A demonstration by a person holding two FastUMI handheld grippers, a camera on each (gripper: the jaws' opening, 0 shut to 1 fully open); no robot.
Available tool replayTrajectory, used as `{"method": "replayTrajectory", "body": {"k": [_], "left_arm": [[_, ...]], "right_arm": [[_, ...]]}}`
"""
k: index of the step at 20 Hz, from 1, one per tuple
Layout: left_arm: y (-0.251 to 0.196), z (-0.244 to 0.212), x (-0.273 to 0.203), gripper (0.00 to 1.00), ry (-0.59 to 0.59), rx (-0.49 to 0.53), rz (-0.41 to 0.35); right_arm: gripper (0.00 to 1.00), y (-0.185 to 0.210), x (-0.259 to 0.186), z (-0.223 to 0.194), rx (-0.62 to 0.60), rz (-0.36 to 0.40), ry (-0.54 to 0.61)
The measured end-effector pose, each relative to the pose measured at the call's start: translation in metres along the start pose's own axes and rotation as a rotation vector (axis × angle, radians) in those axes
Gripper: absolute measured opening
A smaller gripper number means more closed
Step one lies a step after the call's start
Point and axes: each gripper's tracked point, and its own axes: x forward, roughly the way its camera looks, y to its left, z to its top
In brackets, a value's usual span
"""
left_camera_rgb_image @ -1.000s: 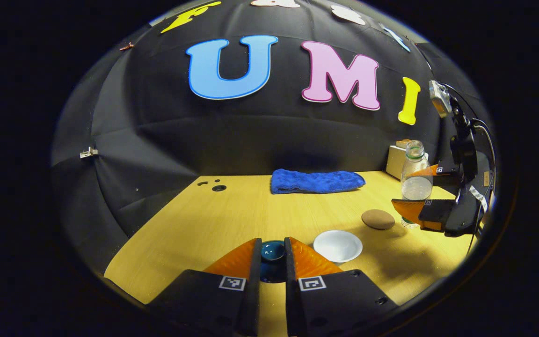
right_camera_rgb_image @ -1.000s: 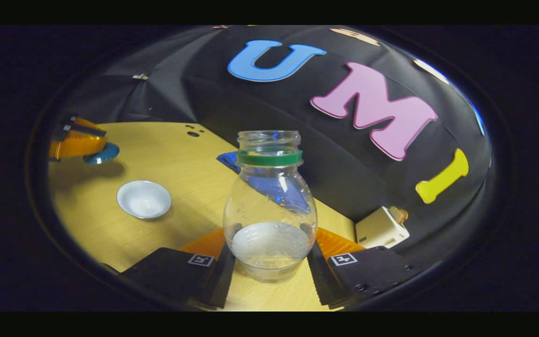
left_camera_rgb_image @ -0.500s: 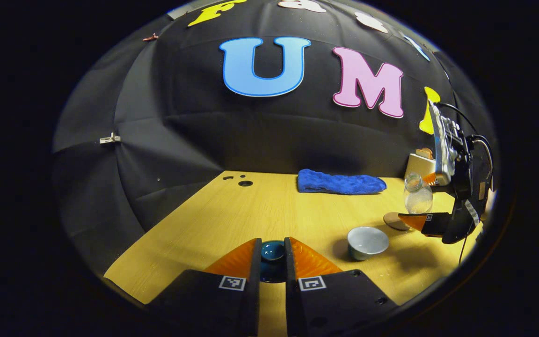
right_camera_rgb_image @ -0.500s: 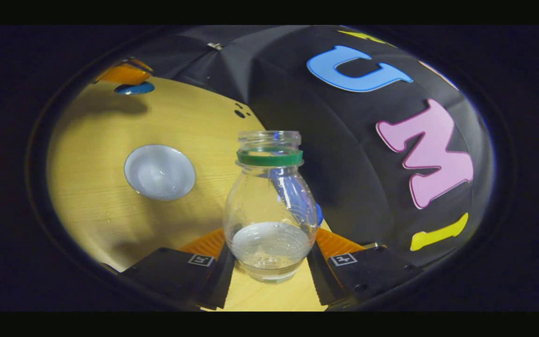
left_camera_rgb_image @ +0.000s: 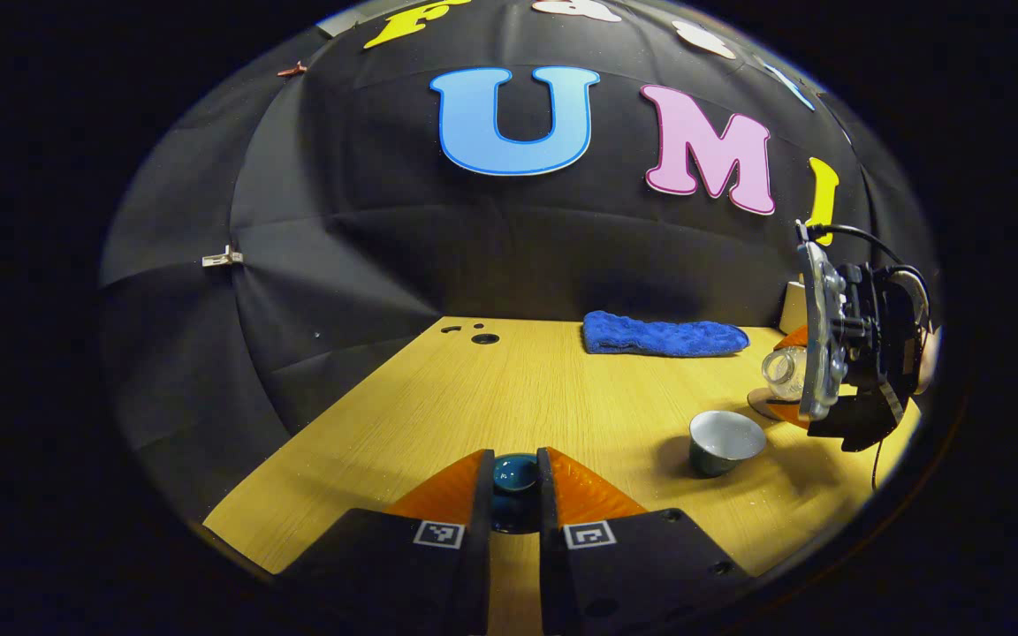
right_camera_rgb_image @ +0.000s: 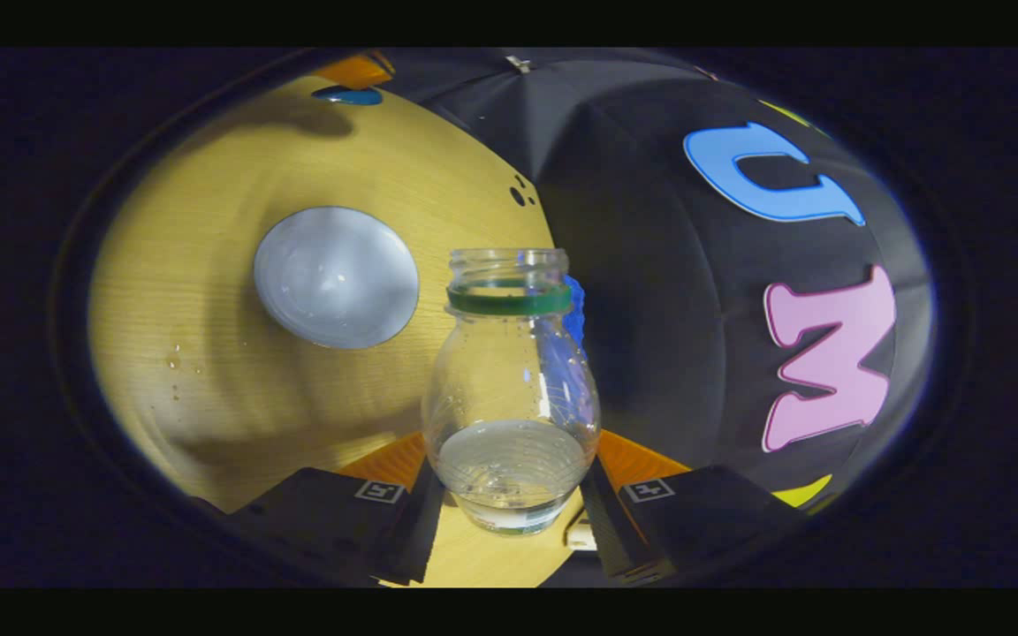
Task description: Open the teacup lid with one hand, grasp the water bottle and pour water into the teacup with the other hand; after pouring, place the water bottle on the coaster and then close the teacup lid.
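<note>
The dark blue teacup lid [left_camera_rgb_image: 515, 475] is pinched between the fingers of my left gripper [left_camera_rgb_image: 515, 459], held above the table's near edge. To its right stands the uncovered teacup [left_camera_rgb_image: 725, 440], pale inside. Beyond the cup, my right gripper [left_camera_rgb_image: 831, 389] holds the clear water bottle [left_camera_rgb_image: 781, 371] tipped toward it, above the round coaster [left_camera_rgb_image: 763, 408]. In the right gripper view, my right gripper [right_camera_rgb_image: 511, 468] is shut on the uncapped bottle [right_camera_rgb_image: 509, 389], which holds a little water. The teacup [right_camera_rgb_image: 335, 276] lies up-left of the bottle's mouth, seen from above. The lid [right_camera_rgb_image: 348, 94] shows at the top edge.
A folded blue towel [left_camera_rgb_image: 664, 336] lies at the back of the wooden table [left_camera_rgb_image: 509, 397], with a white box [left_camera_rgb_image: 792, 307] to its right. Small holes [left_camera_rgb_image: 483, 338] mark the far left of the tabletop. Water drops [right_camera_rgb_image: 175, 360] sit on the wood near the cup.
My right gripper has tilted the bottle further over and moved nearer the teacup. My left gripper keeps the lid and has drifted left, away from the cup.
</note>
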Motion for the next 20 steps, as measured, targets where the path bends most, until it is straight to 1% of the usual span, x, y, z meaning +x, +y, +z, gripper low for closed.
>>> {"method": "replayTrajectory", "body": {"k": [3, 4, 5, 8, 9, 10, 17, 18, 19, 20], "left_arm": [[0.001, -0.002, 0.000, 0.27, -0.005, 0.000, -0.003], [0.002, -0.001, -0.001, 0.27, -0.007, 0.001, -0.003], [0.003, -0.001, 0.000, 0.27, -0.009, 0.000, -0.002], [0.006, -0.002, 0.000, 0.27, -0.006, 0.000, -0.002], [0.006, -0.003, 0.000, 0.27, -0.007, 0.000, -0.004], [0.007, -0.002, -0.001, 0.27, -0.008, 0.001, -0.002], [0.010, 0.000, -0.004, 0.27, -0.016, -0.004, -0.001], [0.010, 0.000, -0.005, 0.30, -0.015, -0.005, 0.000], [0.012, -0.001, -0.006, 0.27, -0.015, -0.007, 0.002], [0.012, 0.000, -0.007, 0.27, -0.014, -0.010, 0.003]], "right_arm": [[0.74, 0.002, -0.003, 0.000, -0.055, 0.015, -0.006], [0.78, 0.003, -0.002, 0.001, -0.077, 0.013, -0.007], [0.74, 0.004, -0.003, 0.000, -0.108, 0.010, -0.009], [0.74, 0.007, -0.004, -0.002, -0.170, 0.007, -0.008], [0.78, 0.007, -0.004, -0.002, -0.182, 0.002, -0.003], [0.74, 0.006, -0.002, -0.003, -0.193, 0.002, 0.000], [0.74, 0.009, -0.001, -0.001, -0.329, 0.006, -0.013], [0.74, 0.009, -0.001, 0.001, -0.338, 0.006, -0.016], [0.74, 0.008, -0.001, 0.002, -0.348, 0.002, -0.018], [0.74, 0.007, 0.000, 0.003, -0.361, -0.005, -0.021]]}}
